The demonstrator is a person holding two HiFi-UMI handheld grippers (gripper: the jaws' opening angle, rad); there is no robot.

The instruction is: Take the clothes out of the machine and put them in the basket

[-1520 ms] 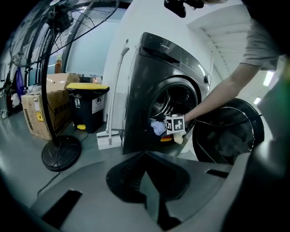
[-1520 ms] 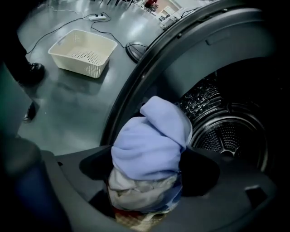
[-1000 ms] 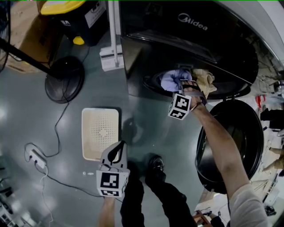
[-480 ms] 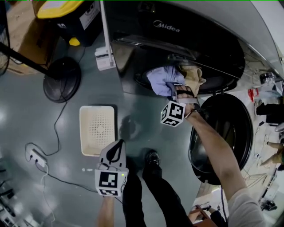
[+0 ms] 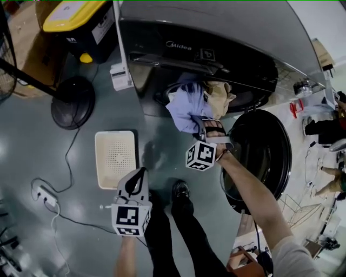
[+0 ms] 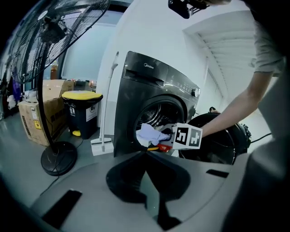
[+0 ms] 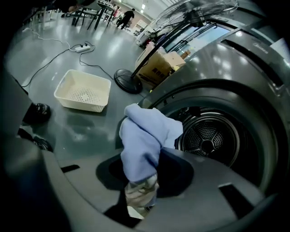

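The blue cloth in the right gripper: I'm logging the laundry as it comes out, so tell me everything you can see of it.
The blue cloth is soft, pale blue fabric, crumpled and folded over itself. The right gripper has its jaws closed on one gathered end. It hangs in front of the open drum, off the floor. In the head view a tan cloth lies against it.

This is a big open workroom or lab hall rather than a home laundry: the washer (image 5: 227,38) stands free on a glossy grey floor (image 5: 81,146). Around it are a fan (image 6: 50,31), cardboard boxes (image 6: 34,120) and a power strip (image 5: 45,195). Far off are tables (image 7: 90,11) and people (image 7: 129,16).
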